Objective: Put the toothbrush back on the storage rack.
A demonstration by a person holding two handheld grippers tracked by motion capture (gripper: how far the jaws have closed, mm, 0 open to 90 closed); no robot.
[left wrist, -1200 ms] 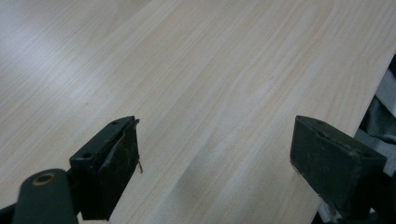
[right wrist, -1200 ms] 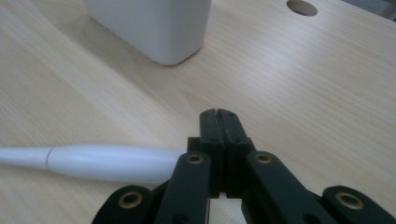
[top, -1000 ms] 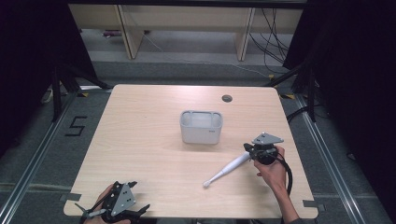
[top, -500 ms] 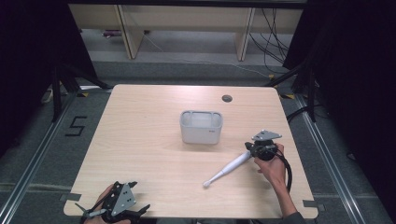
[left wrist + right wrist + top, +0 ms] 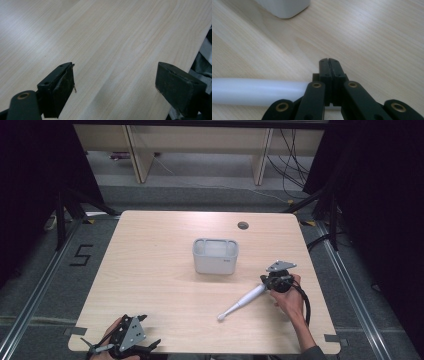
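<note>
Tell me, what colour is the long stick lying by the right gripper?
White. The stick shows best in the high view, against the pale wooden table.

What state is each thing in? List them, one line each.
White toothbrush: lying flat on the table, its handle end at the right gripper.
White holder: upright, apart from the toothbrush; contents not clear.
Right gripper: fingers shut together, pointing across the toothbrush handle; whether it clamps the handle can't be told.
Left gripper: fingers wide open, nothing between them, low over the table's near edge.

floor (image 5: 45,285): grey | shelving (image 5: 195,145): pale wood, behind table | sides: dark curtains (image 5: 30,180)
</note>
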